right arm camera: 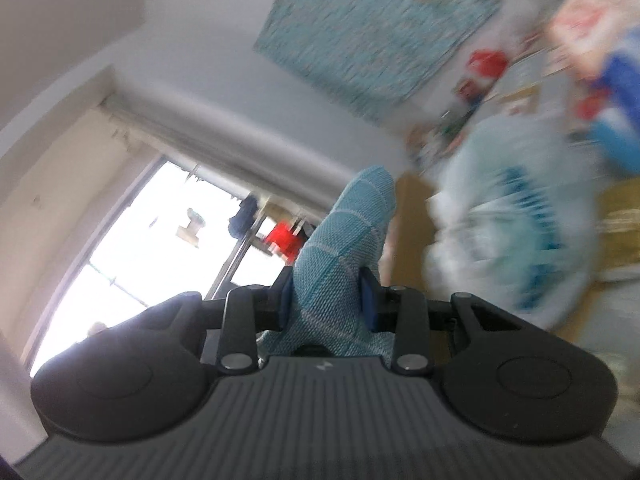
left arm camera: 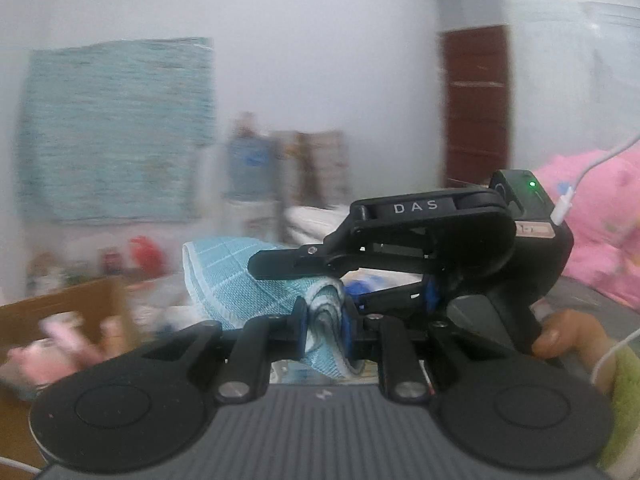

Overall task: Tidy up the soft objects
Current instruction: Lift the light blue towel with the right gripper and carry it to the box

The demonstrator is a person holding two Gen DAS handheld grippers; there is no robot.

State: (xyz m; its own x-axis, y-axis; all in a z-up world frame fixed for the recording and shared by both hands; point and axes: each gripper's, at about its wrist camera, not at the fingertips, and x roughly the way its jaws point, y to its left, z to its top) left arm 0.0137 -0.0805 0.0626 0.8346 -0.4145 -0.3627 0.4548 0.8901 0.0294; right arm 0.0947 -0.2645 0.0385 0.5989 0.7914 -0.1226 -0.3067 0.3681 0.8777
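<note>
left tongs, at the lower centre of the left view, pinch a fold of the light blue cloth between narrow blue pads. cloth rises from the pads toward the centre of the frame, where the right tongs, entering from the right edge, clamp another part of it. a hand with a green cuff grips their handle at the lower right. a cardboard box holding a blurred pink soft toy sits at the lower left; pink fabric fills the right edge. a teal hanging covers the wall at the upper left.

right view, strongly tilted: right tongs at the lower centre closed on the same cloth, which stands up between the pads. window at left, blurred clutter at right.
</note>
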